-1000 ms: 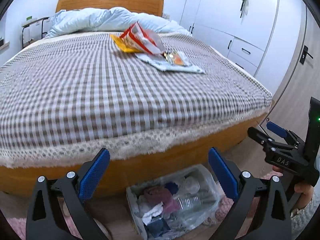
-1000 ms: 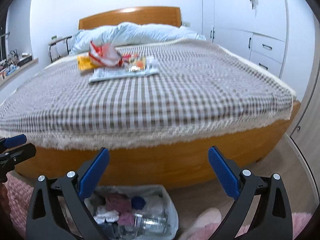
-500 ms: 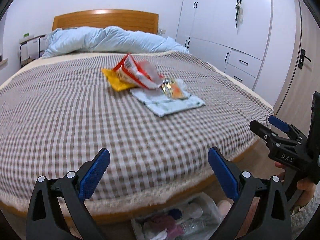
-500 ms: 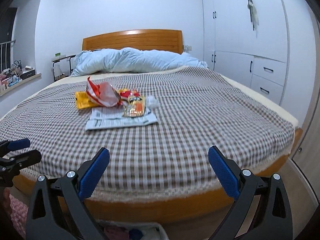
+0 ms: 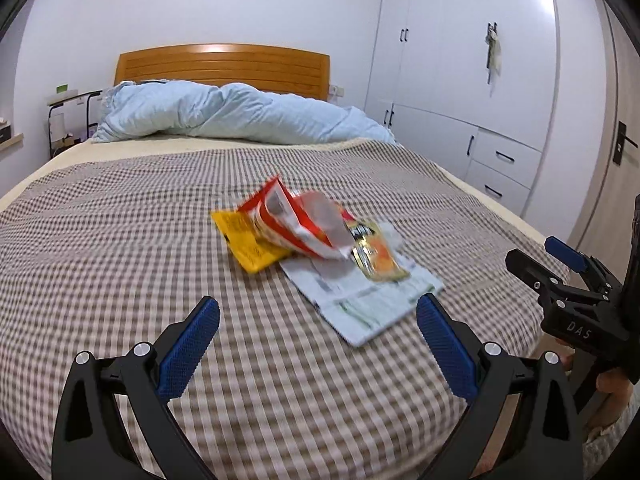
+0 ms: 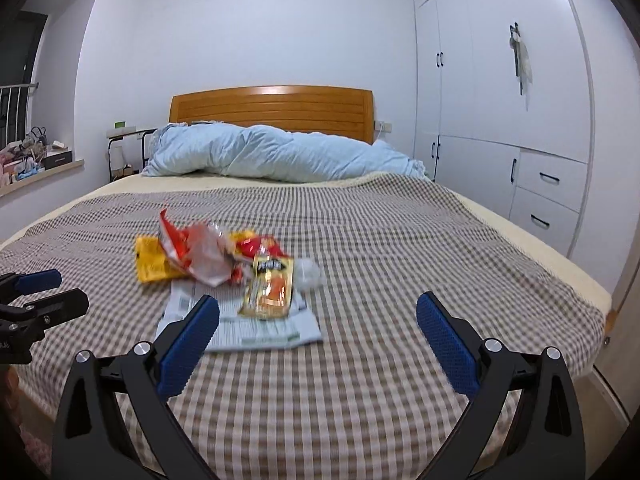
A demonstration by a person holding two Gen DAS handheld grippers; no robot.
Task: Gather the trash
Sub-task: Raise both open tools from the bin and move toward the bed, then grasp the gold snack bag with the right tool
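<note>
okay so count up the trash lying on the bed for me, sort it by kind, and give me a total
Snack wrappers: 3, namely the yellow wrapper, the red and white bag and the orange sachet
Printed paper sheet: 1
Clear crumpled plastic: 1, blurred, so its kind is uncertain
Total: 5 pieces, all in one pile on the checked bedspread

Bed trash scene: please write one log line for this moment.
left gripper: open | right gripper: open | crumpled red-white snack bag, folded printed paper: on bed, untouched

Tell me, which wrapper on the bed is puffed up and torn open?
The red-and-white crinkled snack bag; the flat yellow packet and small orange sachet lie flat.
</note>
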